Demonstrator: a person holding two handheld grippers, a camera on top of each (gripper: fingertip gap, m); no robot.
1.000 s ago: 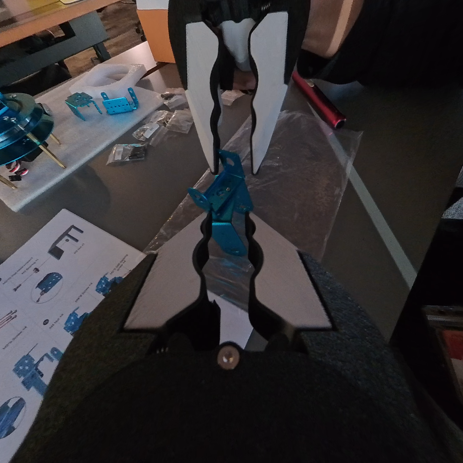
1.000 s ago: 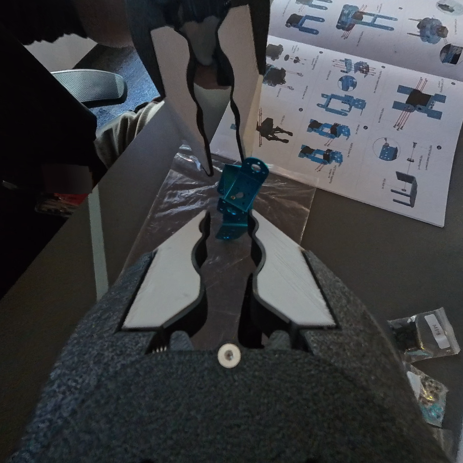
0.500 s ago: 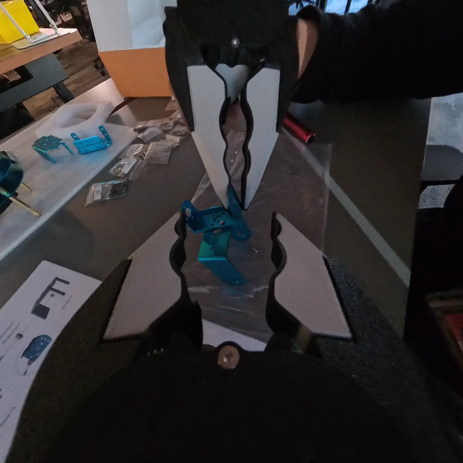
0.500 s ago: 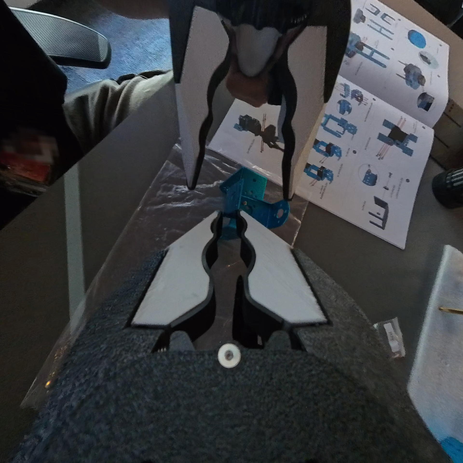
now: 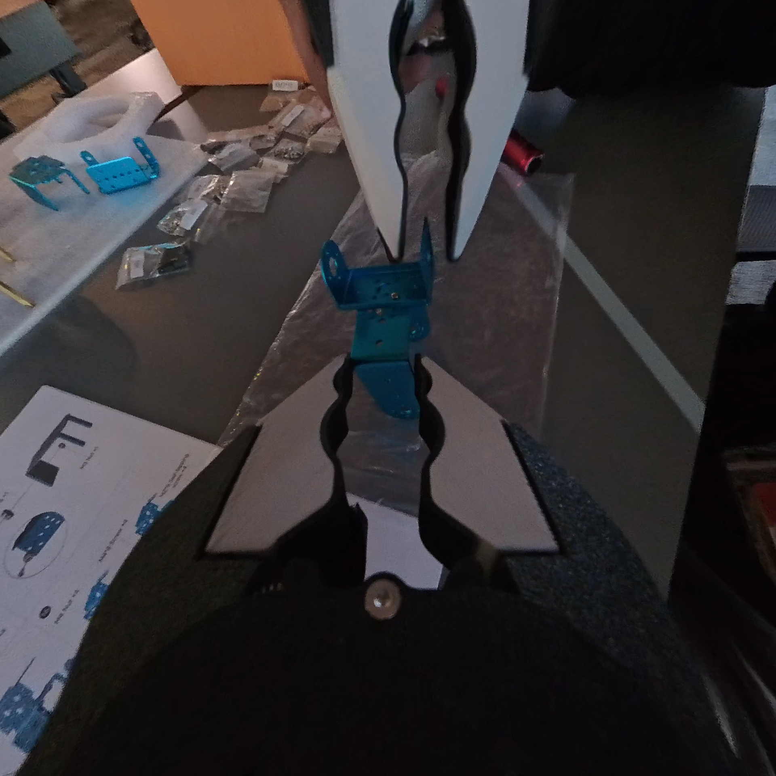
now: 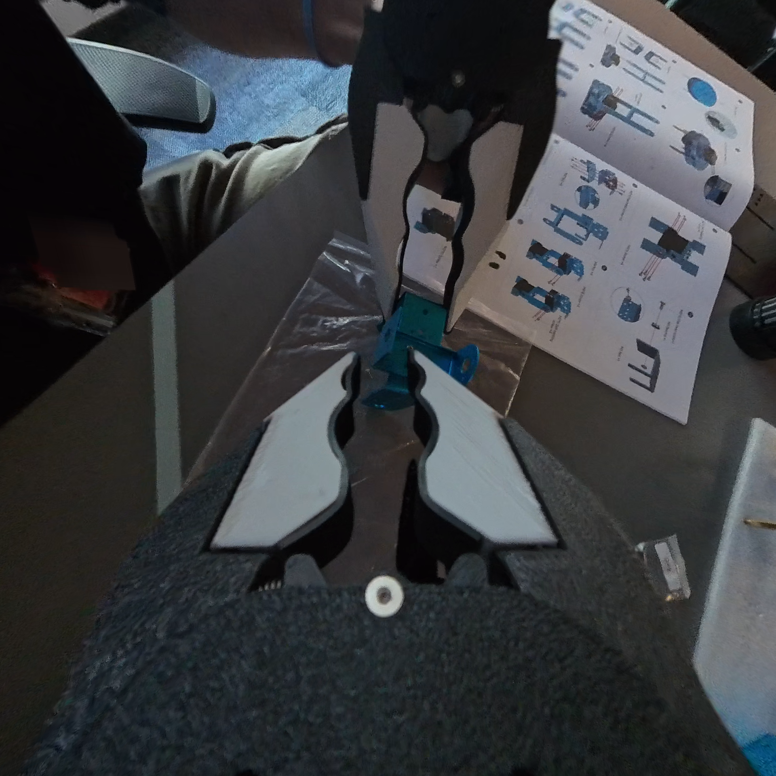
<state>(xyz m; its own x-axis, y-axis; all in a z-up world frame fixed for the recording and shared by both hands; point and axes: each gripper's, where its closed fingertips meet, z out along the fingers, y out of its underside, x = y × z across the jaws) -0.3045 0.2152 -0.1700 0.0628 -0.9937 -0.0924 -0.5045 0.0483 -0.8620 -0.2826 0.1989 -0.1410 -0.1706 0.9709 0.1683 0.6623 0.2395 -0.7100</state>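
A blue metal bracket assembly (image 5: 380,289), two U-shaped pieces joined together, is held above a clear plastic bag (image 5: 483,315) on the grey table. My left gripper (image 5: 383,359) is shut on its lower piece. My right gripper (image 5: 426,257) comes in from the far side, jaws slightly open around one upright tab of the upper piece. In the right wrist view the right gripper (image 6: 385,357) straddles the near end of the assembly (image 6: 420,317) with a gap on each side. The left gripper (image 6: 420,321) clamps the teal far end there.
An open instruction booklet (image 5: 105,483) (image 6: 588,273) lies beside the bag. Several small hardware bags (image 5: 252,168) are scattered behind. Two loose blue brackets (image 5: 121,172) sit on a white foam sheet. A red cylinder (image 5: 523,151) and an orange box (image 5: 226,38) stand farther back. A person's leg (image 6: 218,176) is at the table edge. My right fingertips sit around 5 centimeters from my left ones.
Half a second ago the right gripper held the assembly and the left was open. Now the left has closed on it, the right has opened, and the assembly has turned.
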